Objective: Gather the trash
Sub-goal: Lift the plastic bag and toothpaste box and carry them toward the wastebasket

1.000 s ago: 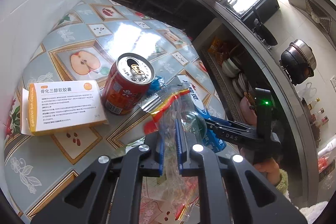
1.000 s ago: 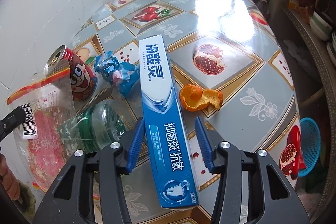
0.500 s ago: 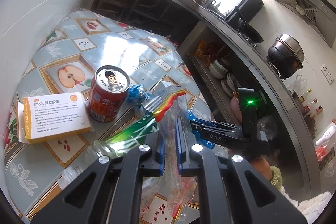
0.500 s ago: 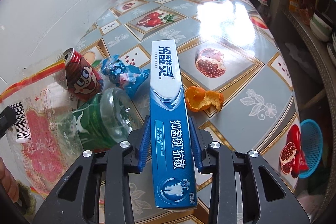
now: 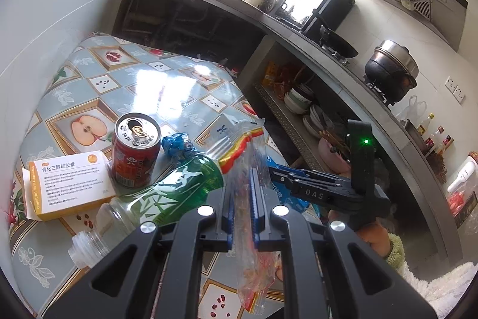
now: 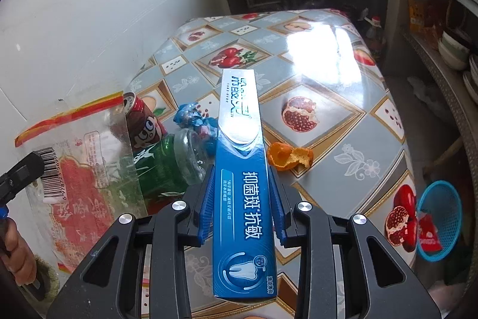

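My left gripper point(image 5: 241, 178) is shut on a clear plastic bag point(image 5: 255, 265) with a red and yellow top strip, which hangs between its blue pads above the table. That bag point(image 6: 74, 169) also shows at the left of the right wrist view. My right gripper point(image 6: 242, 169) is shut on a long blue toothpaste box point(image 6: 239, 115), held off the table and pointing away from me. Below lie a red drink can point(image 5: 136, 151), a toppled bottle with a green label point(image 5: 167, 193), a crumpled blue wrapper point(image 5: 177, 144) and an orange peel point(image 6: 288, 157).
A white and orange medicine box point(image 5: 65, 184) lies left of the can on the fruit-patterned table point(image 5: 167, 85). A blue basket point(image 6: 439, 217) holding a red wrapper sits low beyond the table's right edge. Shelves with bowls and a kitchen counter run along the right; a white wall stands left.
The right jaws closed on the toothpaste box and lifted it off the table. The left gripper rose with the bag, uncovering the green-labelled bottle.
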The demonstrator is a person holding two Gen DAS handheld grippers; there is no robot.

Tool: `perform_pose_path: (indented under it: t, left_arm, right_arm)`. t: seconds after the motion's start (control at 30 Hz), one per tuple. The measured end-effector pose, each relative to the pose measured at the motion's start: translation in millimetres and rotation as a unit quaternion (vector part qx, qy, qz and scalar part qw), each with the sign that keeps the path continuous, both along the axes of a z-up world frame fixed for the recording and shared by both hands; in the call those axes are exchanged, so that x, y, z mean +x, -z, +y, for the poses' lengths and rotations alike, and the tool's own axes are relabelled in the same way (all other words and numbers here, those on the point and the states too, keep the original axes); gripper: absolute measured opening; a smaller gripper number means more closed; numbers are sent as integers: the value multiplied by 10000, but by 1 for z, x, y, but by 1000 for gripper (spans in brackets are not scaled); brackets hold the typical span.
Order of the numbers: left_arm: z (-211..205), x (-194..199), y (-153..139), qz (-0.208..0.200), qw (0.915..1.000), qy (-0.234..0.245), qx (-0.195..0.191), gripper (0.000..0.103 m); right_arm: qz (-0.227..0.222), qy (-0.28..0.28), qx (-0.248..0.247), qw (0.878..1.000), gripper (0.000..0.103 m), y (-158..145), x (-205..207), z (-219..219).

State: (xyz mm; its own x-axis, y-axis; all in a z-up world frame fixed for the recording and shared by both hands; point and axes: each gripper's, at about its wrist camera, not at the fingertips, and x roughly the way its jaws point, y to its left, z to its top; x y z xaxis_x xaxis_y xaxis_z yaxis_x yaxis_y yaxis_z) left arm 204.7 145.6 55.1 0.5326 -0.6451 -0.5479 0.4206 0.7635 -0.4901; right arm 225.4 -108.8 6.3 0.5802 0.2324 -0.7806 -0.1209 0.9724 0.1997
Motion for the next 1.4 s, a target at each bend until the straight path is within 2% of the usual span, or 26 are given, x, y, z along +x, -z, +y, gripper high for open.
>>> perform_pose_path:
  t: [0.2, 0.37, 0.57, 0.8, 0.93, 1.03, 1.07, 1.33, 1.4]
  left_arm:
    - [-14, -1, -5, 12, 9992, 385, -122, 8]
    - [-43, -4, -2, 116, 9960, 867, -180, 8]
    - [-92, -9, 24, 386, 9906, 1250, 413, 8]
    - [-140, -14, 59, 496, 9802, 1555, 1120, 8]
    - [-152, -17, 68, 420, 9760, 1620, 1396, 8]
    - [-160, -19, 72, 308, 9728, 1623, 1624, 8]
    - [-161, -20, 73, 289, 9719, 1624, 1679, 8]
    - [-165, -26, 83, 179, 9668, 1570, 2007, 8]
    - [-164, -27, 83, 151, 9662, 1553, 2053, 8]
  right_arm:
    - [-258, 533, -16, 9982, 31, -23, -34, -35]
    - [-178, 991, -236, 9946, 32, -20, -67, -63]
    - [186, 1480, -456, 9878, 32, 7, -102, -83]
    - [615, 1629, -426, 9838, 32, 39, -111, -81]
    - [724, 1605, -358, 9837, 35, 43, -109, -78]
    - [776, 1648, -329, 9827, 47, 45, -104, -80]
    - [797, 1648, -294, 9827, 48, 45, -102, -81]
    - [899, 1700, -258, 9810, 48, 53, -94, -81]
    - [935, 1696, -247, 9808, 45, 55, -94, -80]
